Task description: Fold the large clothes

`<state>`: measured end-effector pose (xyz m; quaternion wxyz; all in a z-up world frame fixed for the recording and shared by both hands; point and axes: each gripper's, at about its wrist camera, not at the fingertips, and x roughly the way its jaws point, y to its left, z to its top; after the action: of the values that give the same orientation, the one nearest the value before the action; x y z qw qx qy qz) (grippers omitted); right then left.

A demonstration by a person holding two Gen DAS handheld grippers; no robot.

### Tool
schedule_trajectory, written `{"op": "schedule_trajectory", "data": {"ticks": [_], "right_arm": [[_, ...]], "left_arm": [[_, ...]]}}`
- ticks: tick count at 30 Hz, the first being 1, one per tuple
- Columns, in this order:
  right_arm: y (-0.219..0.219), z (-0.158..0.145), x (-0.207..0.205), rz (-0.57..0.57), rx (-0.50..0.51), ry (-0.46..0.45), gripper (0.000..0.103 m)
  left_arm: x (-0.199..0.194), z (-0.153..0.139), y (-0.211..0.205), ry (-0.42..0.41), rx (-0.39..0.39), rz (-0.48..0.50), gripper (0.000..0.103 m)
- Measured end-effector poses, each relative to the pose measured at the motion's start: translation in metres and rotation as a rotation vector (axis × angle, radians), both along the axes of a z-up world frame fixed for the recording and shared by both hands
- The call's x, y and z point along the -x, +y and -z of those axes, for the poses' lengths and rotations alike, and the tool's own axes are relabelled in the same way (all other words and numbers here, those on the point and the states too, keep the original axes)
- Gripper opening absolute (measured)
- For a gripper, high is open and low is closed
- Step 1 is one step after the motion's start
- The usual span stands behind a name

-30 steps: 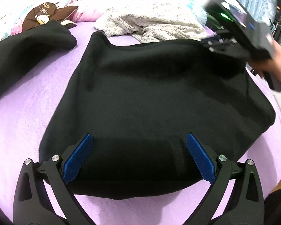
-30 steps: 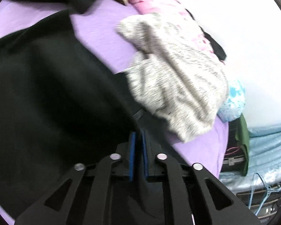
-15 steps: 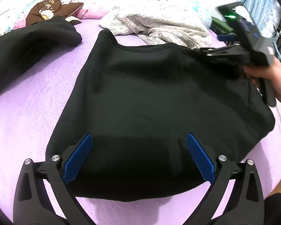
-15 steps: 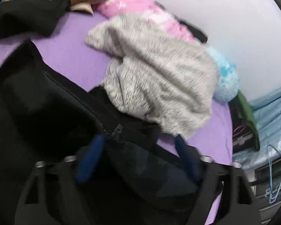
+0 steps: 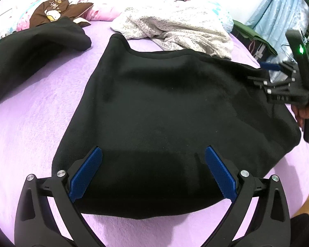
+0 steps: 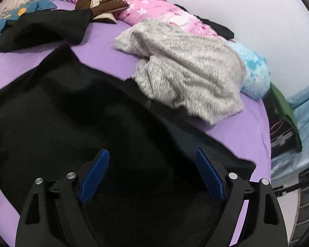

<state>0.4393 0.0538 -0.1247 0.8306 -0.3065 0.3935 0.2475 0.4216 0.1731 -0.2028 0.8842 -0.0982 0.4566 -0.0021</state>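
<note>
The black garment (image 5: pixel 171 123) lies spread on the purple bed (image 5: pixel 31 123), filling the frame's centre. Both the left gripper (image 5: pixel 153 171) and right gripper (image 6: pixel 152 173) hover over it, jaws wide apart, holding nothing. Pinching matching corners squarely should keep the fold even.

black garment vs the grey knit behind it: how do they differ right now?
The black garment lies spread out nearly flat; the grey knit sits bunched in a rumpled heap. The black garment is plain dark fabric with a smooth face; the grey knit is pale, speckled and fuzzy. The black garment lies below both sets of open jaws; the grey knit lies farther back, its edge overlapping the black garment's far side. Both rest on the purple bedsheet.
</note>
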Motion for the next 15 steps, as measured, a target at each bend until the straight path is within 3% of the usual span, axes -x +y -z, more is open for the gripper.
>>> {"op": "schedule_trajectory", "data": {"ticks": [7, 15], "right_arm": [[-0.021, 0.025, -0.012, 0.056, 0.111, -0.055, 0.084], [-0.038, 0.034, -0.056, 0.168, 0.137, -0.076, 0.083]], "left_arm": [[0.000, 0.000, -0.001, 0.002, -0.003, -0.001, 0.096], [-0.002, 0.001, -0.002, 0.006, -0.017, 0.001, 0.096]]}}
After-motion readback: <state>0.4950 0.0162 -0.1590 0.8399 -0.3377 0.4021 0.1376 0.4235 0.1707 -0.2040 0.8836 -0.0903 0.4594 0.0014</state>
